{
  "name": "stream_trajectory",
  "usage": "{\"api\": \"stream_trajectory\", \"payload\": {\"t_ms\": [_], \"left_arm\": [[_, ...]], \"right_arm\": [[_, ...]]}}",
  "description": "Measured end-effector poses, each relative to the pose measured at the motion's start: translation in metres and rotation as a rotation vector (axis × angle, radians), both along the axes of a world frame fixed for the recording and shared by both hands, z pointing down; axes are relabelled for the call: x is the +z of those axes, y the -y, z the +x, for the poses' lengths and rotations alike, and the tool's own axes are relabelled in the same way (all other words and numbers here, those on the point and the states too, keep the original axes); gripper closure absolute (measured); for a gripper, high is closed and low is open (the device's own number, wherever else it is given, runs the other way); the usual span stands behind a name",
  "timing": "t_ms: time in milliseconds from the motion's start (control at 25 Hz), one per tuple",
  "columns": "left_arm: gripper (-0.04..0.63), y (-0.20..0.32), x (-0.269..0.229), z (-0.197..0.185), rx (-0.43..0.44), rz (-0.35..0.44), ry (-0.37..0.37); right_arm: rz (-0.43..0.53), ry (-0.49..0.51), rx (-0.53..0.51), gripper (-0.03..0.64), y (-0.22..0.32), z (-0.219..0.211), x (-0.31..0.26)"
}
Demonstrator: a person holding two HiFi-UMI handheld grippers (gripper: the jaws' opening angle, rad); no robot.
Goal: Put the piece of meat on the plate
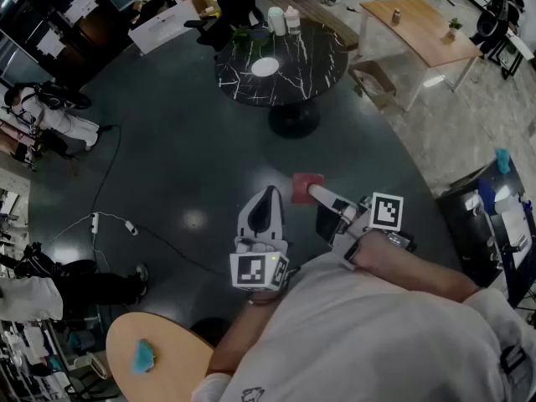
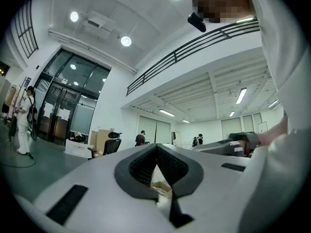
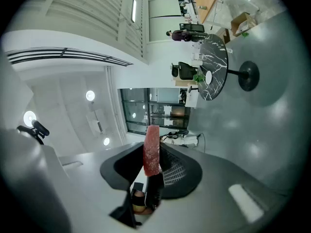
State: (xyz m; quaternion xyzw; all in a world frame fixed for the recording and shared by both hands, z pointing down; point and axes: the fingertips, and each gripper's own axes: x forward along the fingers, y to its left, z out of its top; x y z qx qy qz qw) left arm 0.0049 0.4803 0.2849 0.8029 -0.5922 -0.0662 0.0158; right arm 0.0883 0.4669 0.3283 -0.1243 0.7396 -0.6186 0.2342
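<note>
The piece of meat (image 1: 306,188) is a flat red slab, held out over the dark floor with my right gripper (image 1: 311,193) shut on it. In the right gripper view the meat (image 3: 151,149) stands on edge between the jaws of that gripper (image 3: 151,144). My left gripper (image 1: 270,193) hangs beside it on the left, shut and empty, and in the left gripper view the tips of this gripper (image 2: 156,147) meet. The white plate (image 1: 265,66) lies on a round black marble table (image 1: 310,65) well ahead, the same plate (image 3: 208,76) showing small in the right gripper view.
Two bottles (image 1: 285,19) and a small plant stand at the marble table's far edge, with an office chair (image 1: 226,11) behind. A round wooden table (image 1: 167,371) with a blue object (image 1: 144,356) is at the lower left. A cable (image 1: 126,224) crosses the floor; a dark cart (image 1: 494,216) stands at the right.
</note>
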Motion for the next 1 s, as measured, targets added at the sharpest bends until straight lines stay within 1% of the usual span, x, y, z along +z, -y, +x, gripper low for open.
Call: {"api": "stream_trajectory", "payload": {"t_ms": [320, 600, 760, 880, 1000], "left_arm": [[0.589, -0.002, -0.005, 0.001, 0.012, 0.013, 0.014], [0.588, 0.001, 0.005, 0.000, 0.019, -0.005, -0.008], [0.588, 0.007, 0.009, 0.001, 0.015, -0.006, -0.016], [0.588, 0.017, 0.015, 0.000, 0.003, -0.019, -0.009], [0.589, 0.033, 0.019, -0.003, -0.017, -0.046, -0.041]], "right_arm": [[0.014, -0.010, 0.005, 0.526, -0.001, -0.002, -0.004], [0.005, -0.017, 0.007, 0.526, -0.002, -0.001, -0.001], [0.011, -0.021, 0.019, 0.526, 0.007, 0.003, 0.001], [0.004, -0.018, 0.010, 0.526, 0.018, 0.004, 0.004], [-0.001, -0.020, -0.015, 0.526, 0.034, 0.001, 0.007]]}}
